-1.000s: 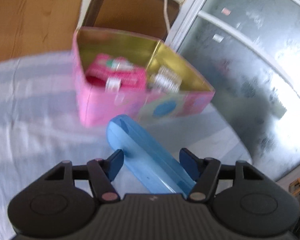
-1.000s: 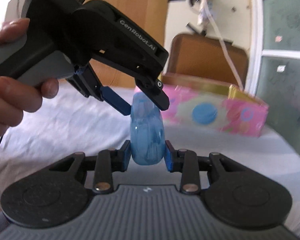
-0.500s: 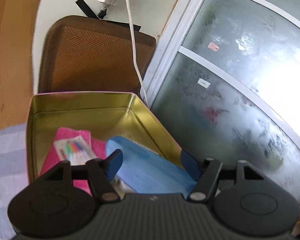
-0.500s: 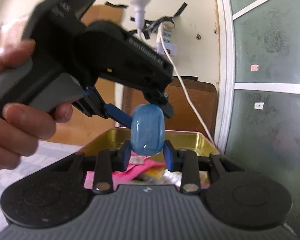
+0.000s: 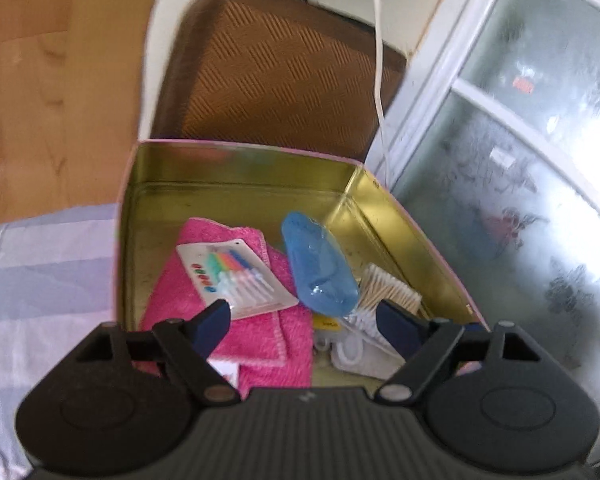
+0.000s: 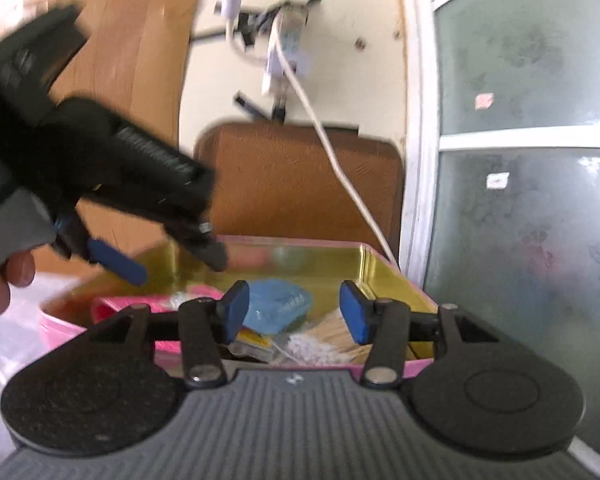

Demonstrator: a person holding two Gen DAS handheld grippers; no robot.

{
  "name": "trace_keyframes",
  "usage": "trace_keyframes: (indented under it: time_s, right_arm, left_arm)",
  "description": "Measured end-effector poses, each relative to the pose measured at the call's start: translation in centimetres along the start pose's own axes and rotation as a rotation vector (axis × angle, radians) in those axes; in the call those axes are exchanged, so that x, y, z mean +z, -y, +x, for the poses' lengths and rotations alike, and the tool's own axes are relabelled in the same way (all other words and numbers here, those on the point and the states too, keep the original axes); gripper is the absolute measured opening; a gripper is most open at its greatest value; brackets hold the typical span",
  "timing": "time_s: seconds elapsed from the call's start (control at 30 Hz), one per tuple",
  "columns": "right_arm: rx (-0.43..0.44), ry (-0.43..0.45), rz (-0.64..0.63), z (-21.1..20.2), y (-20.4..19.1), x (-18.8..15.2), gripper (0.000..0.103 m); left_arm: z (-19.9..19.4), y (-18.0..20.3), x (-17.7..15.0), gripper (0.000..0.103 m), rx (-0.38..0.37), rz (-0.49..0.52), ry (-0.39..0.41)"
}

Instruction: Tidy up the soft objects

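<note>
Blue pouch (image 5: pixel 319 268): deposited inside tin (image 5: pixel 236 184), beside pink towel (image 5: pixel 236 328), on cotton swabs (image 5: pixel 391 294). Left gripper (image 5: pixel 303 316) and right gripper (image 6: pixel 294 312): jaws just opened, nothing held, pouch released for storage.

In the right wrist view the left gripper (image 6: pixel 176 266) at nine o'clock is smeared by motion, its body cut off by the left edge. The hand (image 6: pixel 4 280) holding it shows only fingertips. The pink tin (image 5: pixel 236 168) loses its near wall behind the gripper body at six o'clock. Print on the small card (image 5: pixel 236 276) is unreadable. The cotton swabs (image 5: pixel 387 292) are partly hidden by the right finger.
</note>
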State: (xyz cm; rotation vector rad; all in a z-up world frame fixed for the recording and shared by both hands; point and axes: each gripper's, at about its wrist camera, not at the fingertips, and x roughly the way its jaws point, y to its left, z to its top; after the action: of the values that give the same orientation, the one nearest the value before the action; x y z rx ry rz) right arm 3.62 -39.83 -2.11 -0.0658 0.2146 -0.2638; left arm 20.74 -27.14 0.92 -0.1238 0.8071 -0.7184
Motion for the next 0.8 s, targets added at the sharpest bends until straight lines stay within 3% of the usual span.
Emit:
trace_keyframes:
  time_s: [0.07, 0.13, 0.17, 0.3, 0.4, 0.47, 0.53, 0.8]
  right_arm:
    - [0.014, 0.050, 0.030, -1.3, 0.3, 0.0, 0.059]
    - [0.021, 0.103, 0.014, -2.2, -0.4, 0.6, 0.076]
    - [0.019, 0.122, -0.009, -2.2, -0.9, 1.0, 0.078]
    - [0.051, 0.205, -0.137, 0.4, -3.6, 2.1, 0.079]
    - [0.078, 0.178, -0.240, 3.6, -5.8, 2.2, 0.079]
    - [0.115, 0.128, -0.270, 5.8, -6.8, 2.1, 0.077]
    - [0.093, 0.114, -0.333, 6.8, -7.8, 1.7, 0.077]
    - [0.136, 0.114, -0.359, 4.2, -8.5, 1.4, 0.077]
  left_arm:
    - [-2.0, -0.6, -0.7, 0.085, 0.007, -0.016, 0.038]
    - [-3.9, -1.4, -1.5, 0.085, 0.014, -0.038, 0.069]
    - [-4.9, -2.0, -2.0, 0.085, 0.019, -0.053, 0.080]
    - [-7.8, -4.3, -3.9, 0.088, 0.088, -0.114, 0.095]
    - [-9.8, -6.4, -5.2, 0.088, 0.095, -0.182, 0.109]
    - [-10.9, -7.3, -5.8, 0.088, 0.128, -0.197, 0.121]
    - [-11.7, -7.7, -6.3, 0.088, 0.176, -0.192, 0.125]
    - [-14.4, -6.8, -9.2, 0.089, 0.297, -0.171, 0.154]
